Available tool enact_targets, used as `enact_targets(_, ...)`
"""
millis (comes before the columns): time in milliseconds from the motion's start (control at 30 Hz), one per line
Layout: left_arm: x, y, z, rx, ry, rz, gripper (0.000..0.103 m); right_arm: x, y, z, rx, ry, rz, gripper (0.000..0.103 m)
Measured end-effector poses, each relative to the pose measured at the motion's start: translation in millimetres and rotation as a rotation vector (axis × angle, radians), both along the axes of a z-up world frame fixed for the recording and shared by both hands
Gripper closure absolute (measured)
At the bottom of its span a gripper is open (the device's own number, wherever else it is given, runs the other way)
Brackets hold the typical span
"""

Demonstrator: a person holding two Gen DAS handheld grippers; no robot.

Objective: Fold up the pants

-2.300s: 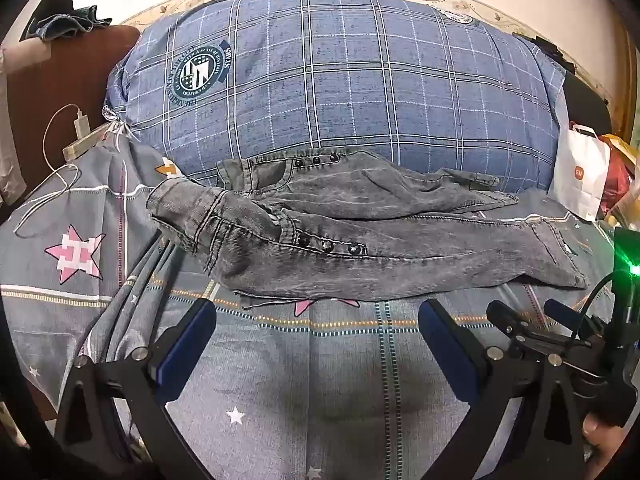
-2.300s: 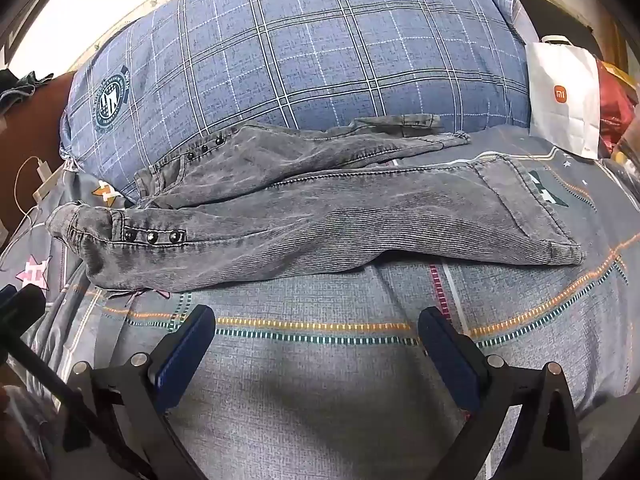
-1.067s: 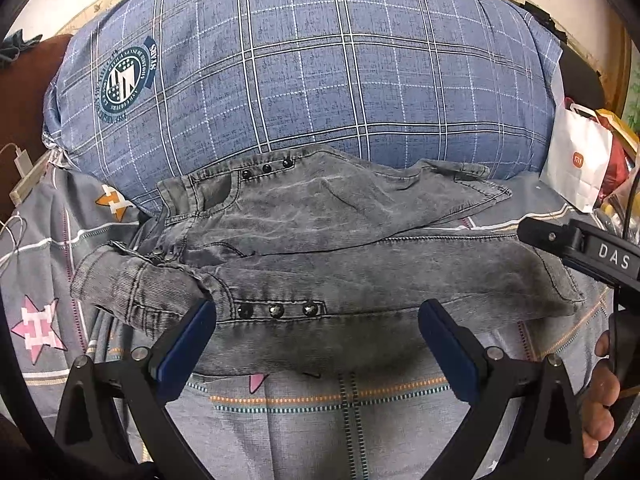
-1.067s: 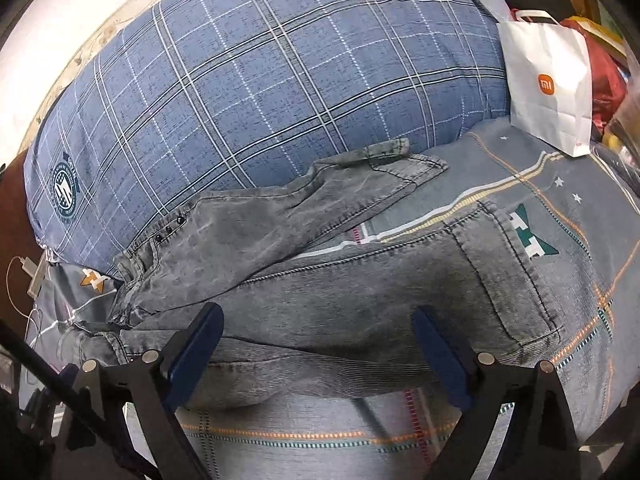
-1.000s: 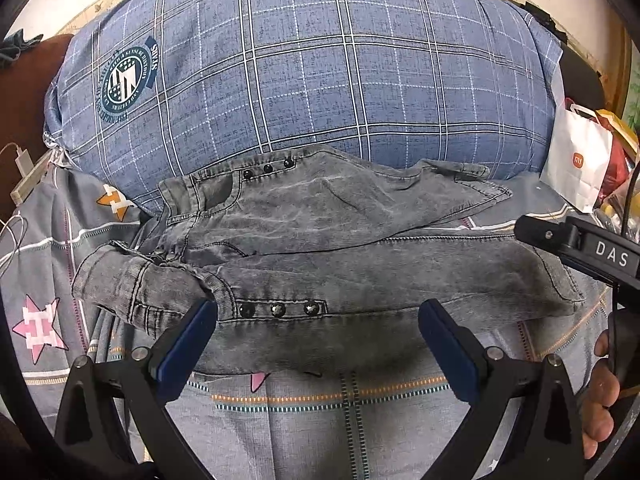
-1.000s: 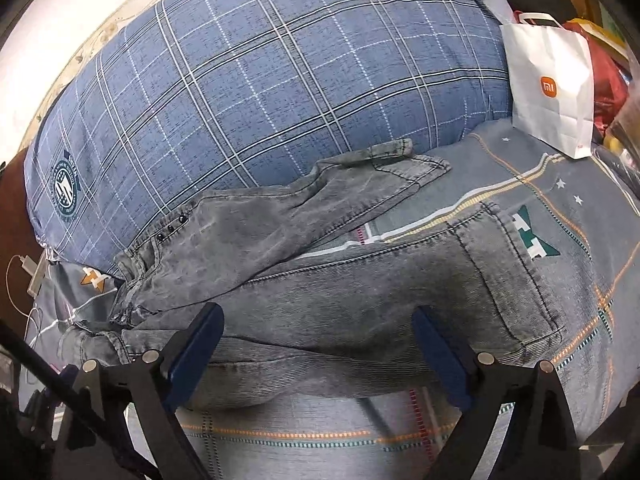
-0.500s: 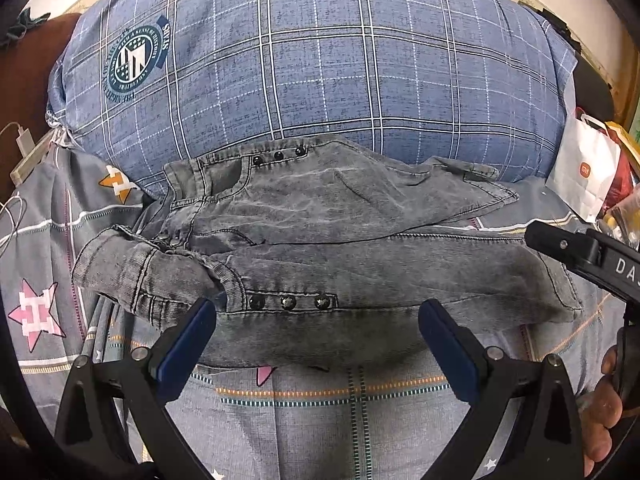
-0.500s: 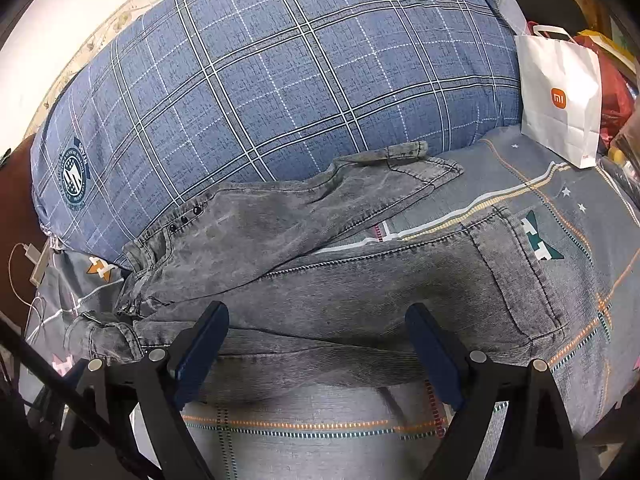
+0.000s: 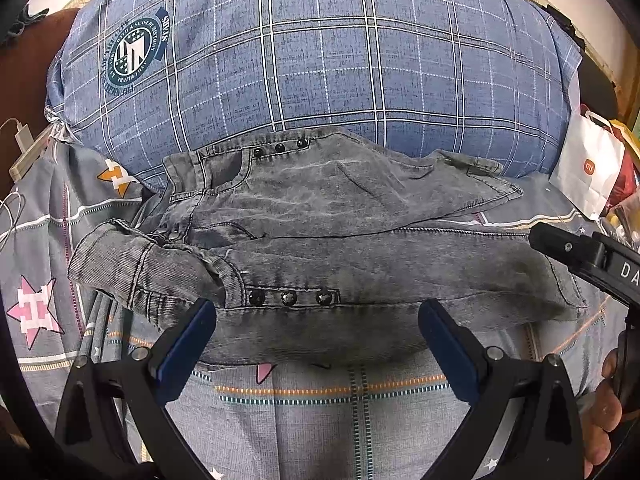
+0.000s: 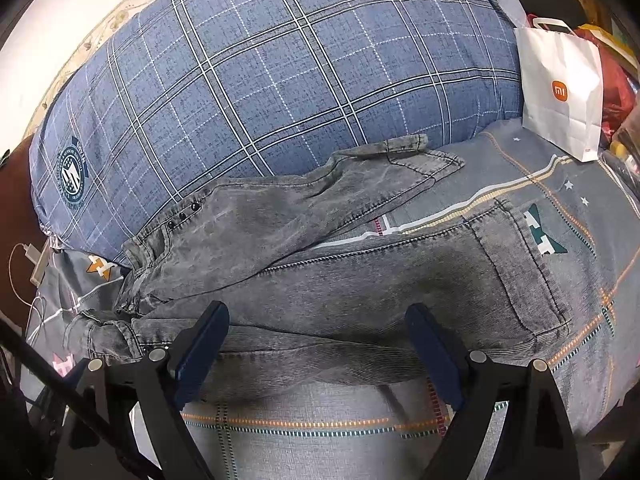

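Grey denim pants (image 9: 328,240) lie across the bed, waist at the left, two legs running right. The far leg rests against the blue pillow; the near leg lies along the bed front. My left gripper (image 9: 316,332) is open, its blue pads at the near leg's front edge below three studs (image 9: 289,298). My right gripper (image 10: 316,340) is open, its pads over the near leg (image 10: 400,292) toward the hem (image 10: 532,272). Neither holds cloth. The right gripper's body (image 9: 588,260) shows in the left wrist view.
A large blue plaid pillow (image 9: 320,60) backs the pants. The grey patterned bedsheet (image 9: 320,412) lies under them. A white paper bag (image 10: 560,88) stands at the right. A charger and cable (image 9: 22,140) lie at the left.
Both grippers have moved forward from the bed's front to the pants' near leg, staying open. The pants have not moved.
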State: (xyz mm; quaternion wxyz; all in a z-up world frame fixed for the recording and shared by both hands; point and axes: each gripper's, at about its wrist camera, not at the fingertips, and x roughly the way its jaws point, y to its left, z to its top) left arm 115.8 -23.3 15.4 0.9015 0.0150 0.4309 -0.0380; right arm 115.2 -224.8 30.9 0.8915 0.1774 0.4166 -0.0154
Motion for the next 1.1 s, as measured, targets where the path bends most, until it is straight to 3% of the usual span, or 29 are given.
enact_targets(1100, 4.8, -1.3, -8.8, 0.02, 0.021, 0.002, 0.002, 6.6, -3.8, -1.6, 0.008, -0.002, 0.009, 0.01)
